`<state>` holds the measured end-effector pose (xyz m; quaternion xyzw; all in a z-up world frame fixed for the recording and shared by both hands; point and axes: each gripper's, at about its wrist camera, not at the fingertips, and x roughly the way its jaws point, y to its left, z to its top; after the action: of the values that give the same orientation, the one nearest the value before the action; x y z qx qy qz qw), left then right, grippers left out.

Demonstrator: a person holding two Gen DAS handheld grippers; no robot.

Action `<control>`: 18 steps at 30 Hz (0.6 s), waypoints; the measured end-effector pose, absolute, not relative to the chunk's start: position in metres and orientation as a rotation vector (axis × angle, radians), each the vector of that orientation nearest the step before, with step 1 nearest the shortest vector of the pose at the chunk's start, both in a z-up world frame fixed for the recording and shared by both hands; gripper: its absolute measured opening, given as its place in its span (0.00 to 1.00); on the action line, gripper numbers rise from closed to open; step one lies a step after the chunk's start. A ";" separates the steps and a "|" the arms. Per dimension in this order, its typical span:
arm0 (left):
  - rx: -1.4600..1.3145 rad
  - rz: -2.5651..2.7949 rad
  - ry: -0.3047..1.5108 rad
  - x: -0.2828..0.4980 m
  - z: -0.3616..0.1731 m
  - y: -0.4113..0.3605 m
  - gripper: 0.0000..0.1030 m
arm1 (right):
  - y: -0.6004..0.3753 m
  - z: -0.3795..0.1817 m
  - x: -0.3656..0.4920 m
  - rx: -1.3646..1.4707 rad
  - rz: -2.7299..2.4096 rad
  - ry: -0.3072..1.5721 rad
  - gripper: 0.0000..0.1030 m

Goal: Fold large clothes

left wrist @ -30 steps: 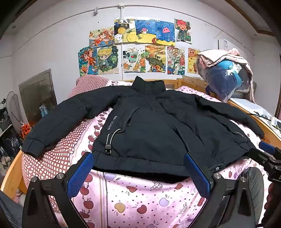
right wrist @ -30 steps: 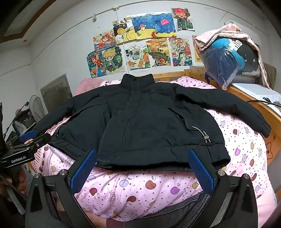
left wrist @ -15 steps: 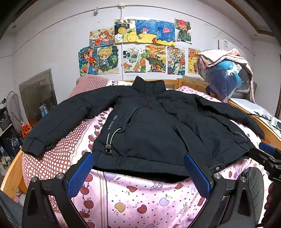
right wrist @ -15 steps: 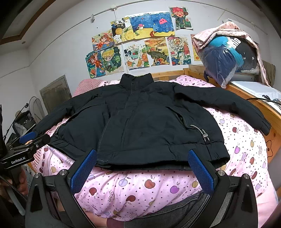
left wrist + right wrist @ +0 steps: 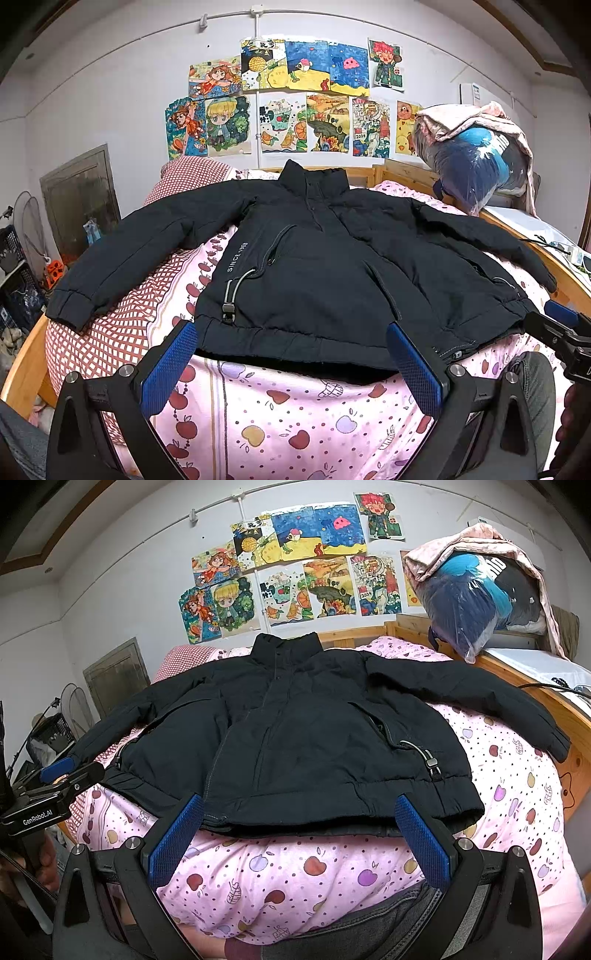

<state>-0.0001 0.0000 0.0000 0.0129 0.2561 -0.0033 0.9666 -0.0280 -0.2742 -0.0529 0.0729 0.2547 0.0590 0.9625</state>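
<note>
Left gripper spread wide, empty, just short of the hem at the bed's near edge. Black jacket flat, front up, mid-bed, collar toward the headboard, sleeves out to both side edges. Right gripper also spread, holding nothing. My read: start with the sleeves. Pinch each cuff, not the padded body, and carry it across the chest without dragging the hem. Versus a second ago: basically static, only the right camera tipped slightly.
</note>
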 end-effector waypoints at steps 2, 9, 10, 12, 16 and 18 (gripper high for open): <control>0.026 -0.007 0.518 0.000 0.000 0.000 1.00 | -0.274 -0.052 -0.028 0.148 0.120 0.516 0.99; 0.026 -0.007 0.518 0.000 0.000 0.000 1.00 | -0.276 -0.061 -0.029 0.149 0.118 0.520 0.99; 0.026 -0.008 0.518 0.000 0.000 0.000 1.00 | -0.275 -0.061 -0.029 0.149 0.118 0.520 0.99; 0.026 -0.008 0.519 0.000 0.000 0.000 1.00 | -0.276 -0.062 -0.029 0.150 0.118 0.520 0.99; 0.026 -0.007 0.519 0.000 0.000 0.000 1.00 | -0.275 -0.061 -0.029 0.150 0.118 0.521 0.99; 0.026 -0.007 0.518 0.000 0.000 0.000 1.00 | -0.276 -0.062 -0.029 0.151 0.118 0.522 0.99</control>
<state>0.0000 0.0000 0.0000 0.0128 0.2563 -0.0035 0.9665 -0.0287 -0.2763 -0.0625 0.0745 0.2575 0.0585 0.9616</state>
